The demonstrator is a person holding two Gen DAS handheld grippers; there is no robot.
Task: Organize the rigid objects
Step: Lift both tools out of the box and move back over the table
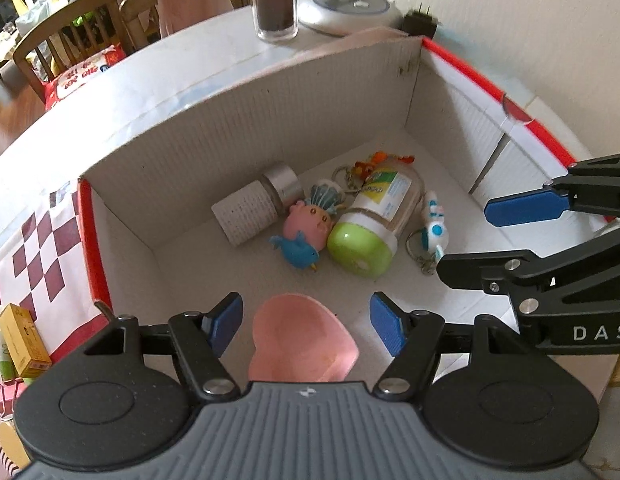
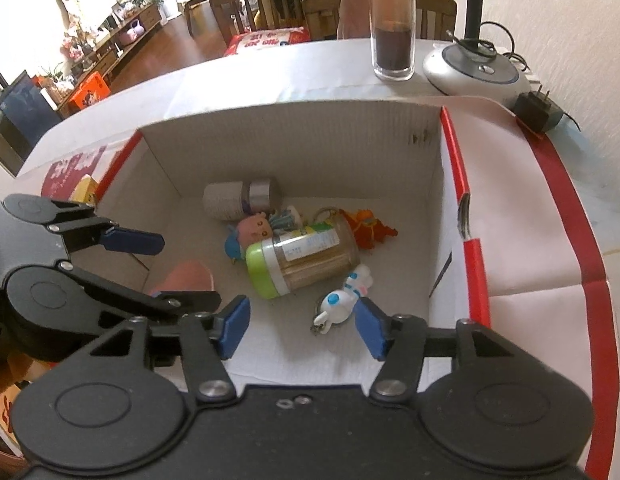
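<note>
In your box [image 2: 294, 152], left to right: pink heart dish [image 2: 186, 276] at 8 o'clock, silver-capped jar [image 2: 240, 198] at 11, green-lidded jar [image 2: 302, 258] centre, white keychain figure [image 2: 344, 300] at 5, all stowed; left gripper [image 1: 306, 322] and right gripper [image 2: 302, 322] both gape empty, table leftovers unclear.

I hold my left gripper [image 1: 306, 326] and right gripper [image 2: 300, 326] angled downward, side by side, jaws apart and empty.

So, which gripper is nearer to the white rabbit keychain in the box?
The right gripper: the white rabbit keychain lies just beyond its open fingertips. The left gripper hangs open over the pink heart, farther away.
</note>
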